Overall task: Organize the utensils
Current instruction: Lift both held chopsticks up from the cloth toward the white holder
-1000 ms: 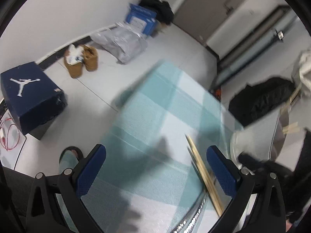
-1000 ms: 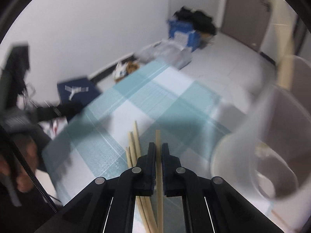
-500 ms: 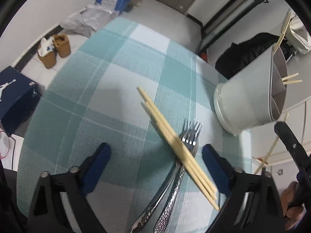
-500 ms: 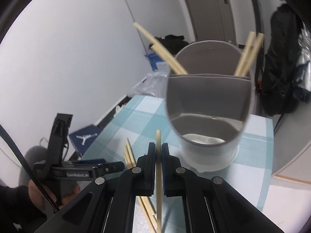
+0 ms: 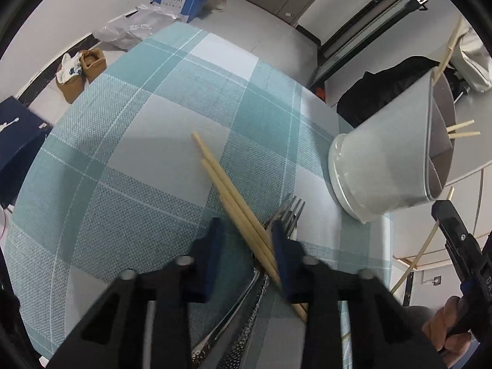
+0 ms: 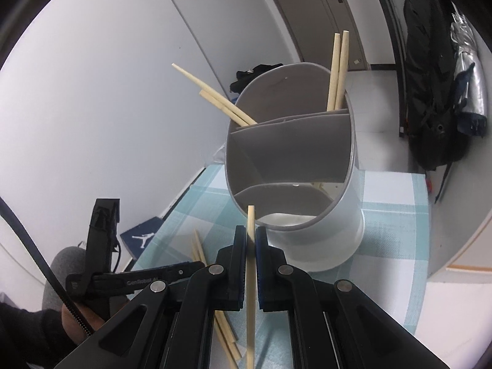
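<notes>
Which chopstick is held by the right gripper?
The single chopstick upright between the right gripper pads, before the holder; others lie flat or stand inside.

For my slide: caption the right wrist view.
Right gripper holds one chopstick before the divided utensil holder.

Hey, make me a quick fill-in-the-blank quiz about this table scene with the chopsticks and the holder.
1. The right tongs are shut on a single ____.
2. Chopsticks already stand in the ____ compartment of the grey holder, as the right wrist view shows it.
3. Under the loose chopsticks on the checked tablecloth lie metal ____.
4. The blue pads of the left tongs have just been ____ around those loose chopsticks.

Missing words: chopstick; far; forks; closing
</notes>
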Tool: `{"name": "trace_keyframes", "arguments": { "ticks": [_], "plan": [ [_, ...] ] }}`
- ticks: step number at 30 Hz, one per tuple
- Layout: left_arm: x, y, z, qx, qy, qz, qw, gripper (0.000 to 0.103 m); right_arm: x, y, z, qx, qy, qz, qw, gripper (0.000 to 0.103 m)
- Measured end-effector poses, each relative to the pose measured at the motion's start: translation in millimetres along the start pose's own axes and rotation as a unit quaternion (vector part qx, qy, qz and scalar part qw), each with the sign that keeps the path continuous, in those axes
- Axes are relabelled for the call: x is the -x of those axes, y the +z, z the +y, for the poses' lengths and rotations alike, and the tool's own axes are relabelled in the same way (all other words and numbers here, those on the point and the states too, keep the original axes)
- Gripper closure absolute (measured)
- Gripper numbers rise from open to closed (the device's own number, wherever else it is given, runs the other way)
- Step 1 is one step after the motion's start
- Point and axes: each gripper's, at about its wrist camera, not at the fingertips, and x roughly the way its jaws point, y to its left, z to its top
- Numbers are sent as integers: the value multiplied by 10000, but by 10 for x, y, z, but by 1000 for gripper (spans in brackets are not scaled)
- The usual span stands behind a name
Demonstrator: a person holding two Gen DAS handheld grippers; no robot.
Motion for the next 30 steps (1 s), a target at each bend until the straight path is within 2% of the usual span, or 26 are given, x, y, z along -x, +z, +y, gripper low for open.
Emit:
{"name": "trace_keyframes", "arguments": {
  "ticks": [6, 16, 23, 30],
  "plan": [
    [-101, 74, -32, 255, -118, 19, 9996, 100, 14, -6, -31, 22, 52, -29, 10000, 98],
    [-9, 64, -47, 278, -171, -60, 9994, 102, 68, -28, -75, -26, -43, -121, 9999, 98],
    [186, 64, -87, 251, -285, -418, 9984, 102, 160, -60, 39, 90, -244, -303, 9992, 98],
    [426, 14, -239, -108, -385, -867, 9954, 102, 254, -87, 214, 183, -380, -444, 9981, 98]
  ]
}}
